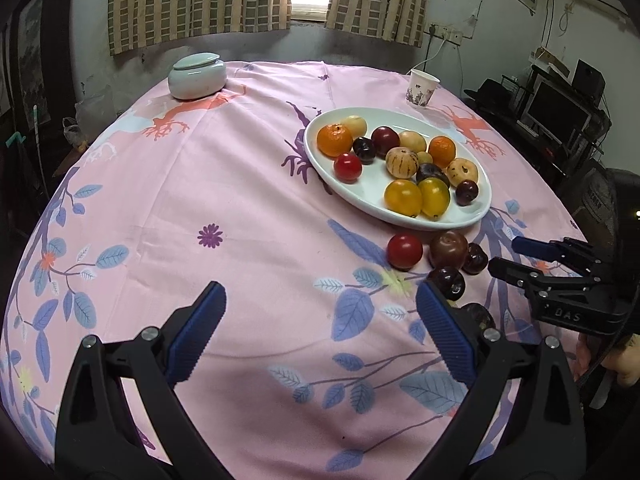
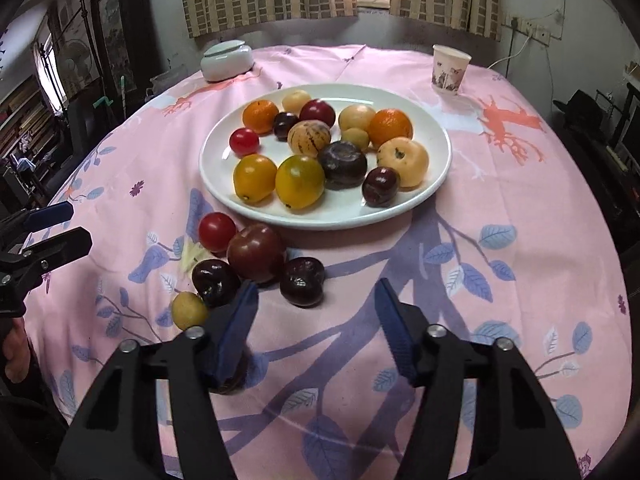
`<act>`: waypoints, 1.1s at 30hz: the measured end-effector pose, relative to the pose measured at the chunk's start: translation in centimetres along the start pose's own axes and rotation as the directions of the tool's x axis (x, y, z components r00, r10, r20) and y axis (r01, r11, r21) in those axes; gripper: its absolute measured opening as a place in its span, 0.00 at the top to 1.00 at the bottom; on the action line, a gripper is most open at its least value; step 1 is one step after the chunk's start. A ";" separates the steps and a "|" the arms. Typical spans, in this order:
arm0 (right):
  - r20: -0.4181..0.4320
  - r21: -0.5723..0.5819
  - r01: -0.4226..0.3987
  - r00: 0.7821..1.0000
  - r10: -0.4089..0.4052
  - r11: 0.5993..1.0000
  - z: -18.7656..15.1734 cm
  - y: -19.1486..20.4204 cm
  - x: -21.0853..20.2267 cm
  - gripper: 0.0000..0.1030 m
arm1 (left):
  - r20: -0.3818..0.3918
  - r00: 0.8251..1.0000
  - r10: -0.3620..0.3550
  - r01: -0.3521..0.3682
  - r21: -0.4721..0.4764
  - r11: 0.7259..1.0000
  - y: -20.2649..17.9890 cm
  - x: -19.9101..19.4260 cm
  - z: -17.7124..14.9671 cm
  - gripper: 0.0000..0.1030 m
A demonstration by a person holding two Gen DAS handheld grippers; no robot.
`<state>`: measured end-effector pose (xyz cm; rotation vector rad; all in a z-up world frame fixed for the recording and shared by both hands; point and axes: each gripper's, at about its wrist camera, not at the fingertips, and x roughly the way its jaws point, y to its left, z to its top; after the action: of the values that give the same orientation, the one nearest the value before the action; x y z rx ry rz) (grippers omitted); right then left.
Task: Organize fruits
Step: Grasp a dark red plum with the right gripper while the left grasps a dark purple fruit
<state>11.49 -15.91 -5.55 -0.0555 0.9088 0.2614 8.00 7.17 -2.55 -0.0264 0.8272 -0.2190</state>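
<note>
A round surface (image 2: 520, 208) is being covered by a soft pink cloth printed with blue leaves and purple branches. On it a glossy white oval plate (image 2: 432, 184) is being filled with smooth round fruits: two oranges, yellow tomatoes, a striped pale melon-like fruit, dark plums and a red tomato.

Just beside the plate's near rim a loose cluster is lying on the cloth: a shiny red tomato (image 2: 217, 231), a large reddish-brown plum (image 2: 256, 253), two glossy dark plums (image 2: 215, 282) (image 2: 302, 281) and a small yellow-green fruit (image 2: 189, 311).

The left hand-held gripper (image 1: 320, 328) is being held wide apart over bare cloth, its ribbed blue pads gripping nothing. The right hand-held gripper (image 2: 316, 328) is standing partly apart, nothing being seen between its pads; a dark round shape is being hidden under its left finger (image 2: 236, 332) and cannot be made out.

At the far edge a pale lidded ceramic jar (image 1: 197, 76) and a printed paper cup (image 1: 422, 87) are standing well apart. Checked curtains (image 1: 200, 0) are hanging behind. Part of a hand (image 1: 624, 364) is being cut off at the frame edge.
</note>
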 end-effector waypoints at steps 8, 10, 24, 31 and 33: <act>-0.075 -0.013 -0.005 0.997 0.003 1.000 0.5 0.5 3.6 0.65 | -0.006 1.000 -0.018 0.018 0.015 1.000 -0.4 -0.3 -0.5 0.05; -0.081 -0.038 0.002 0.997 -0.005 0.999 0.6 0.9 3.7 0.72 | -0.016 1.000 -0.017 0.017 0.026 1.000 -0.9 -0.2 -0.7 0.05; 0.016 0.074 0.004 1.000 -0.005 0.997 -4.7 -3.2 -4.9 0.71 | -0.118 0.989 -0.084 0.105 0.180 0.978 -8.6 1.1 -2.4 0.05; 0.048 0.109 -0.034 0.998 0.029 0.993 -6.5 -5.1 -6.5 0.71 | -0.207 0.976 -0.066 0.113 0.225 0.968 -12.7 3.5 -3.9 0.05; 0.059 0.113 -0.042 0.998 0.036 0.993 -6.8 -5.5 -6.8 0.71 | -0.224 0.973 -0.060 0.108 0.210 0.972 -12.9 4.2 -4.1 0.07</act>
<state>3.65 -23.65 -4.70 0.0750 0.8676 0.2461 5.31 -6.07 -6.98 0.1742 1.0157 -0.3990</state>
